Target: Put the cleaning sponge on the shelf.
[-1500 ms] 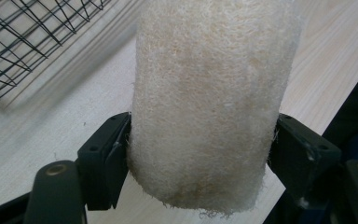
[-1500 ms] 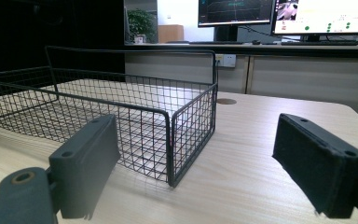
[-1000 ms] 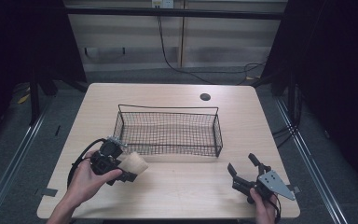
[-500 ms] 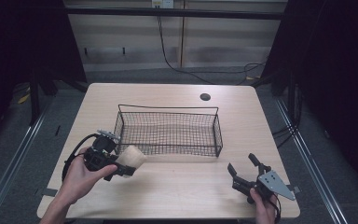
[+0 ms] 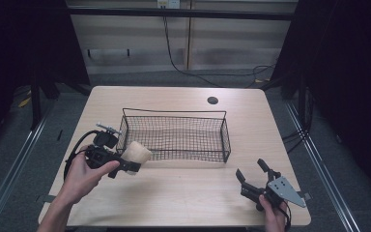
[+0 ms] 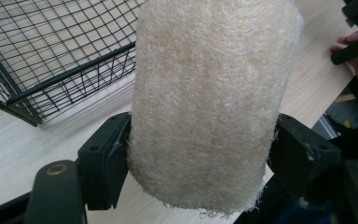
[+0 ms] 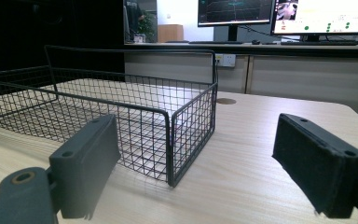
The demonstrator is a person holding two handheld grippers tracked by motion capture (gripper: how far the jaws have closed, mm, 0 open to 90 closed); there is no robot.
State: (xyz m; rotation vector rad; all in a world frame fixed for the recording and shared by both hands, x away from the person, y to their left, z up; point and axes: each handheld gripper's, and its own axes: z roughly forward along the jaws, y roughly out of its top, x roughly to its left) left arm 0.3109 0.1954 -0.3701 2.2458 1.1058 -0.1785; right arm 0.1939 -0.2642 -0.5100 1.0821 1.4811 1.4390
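This is a lab or test room set up for recording. The pale wooden surface [image 5: 183, 193] stands alone between dark curtains [image 5: 348, 72], with metal rails [image 5: 9, 169] on the floor at either side. Beyond the right gripper [image 7: 205, 172], past the wire basket [image 7: 121, 116], lit monitors [image 7: 279, 11] showing graphs and camera feeds sit on a long counter [image 7: 261, 46].

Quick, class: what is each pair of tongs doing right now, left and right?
Left tongs: closed on the loofah sponge, beside the wire basket.
Right tongs: open, holding nothing.
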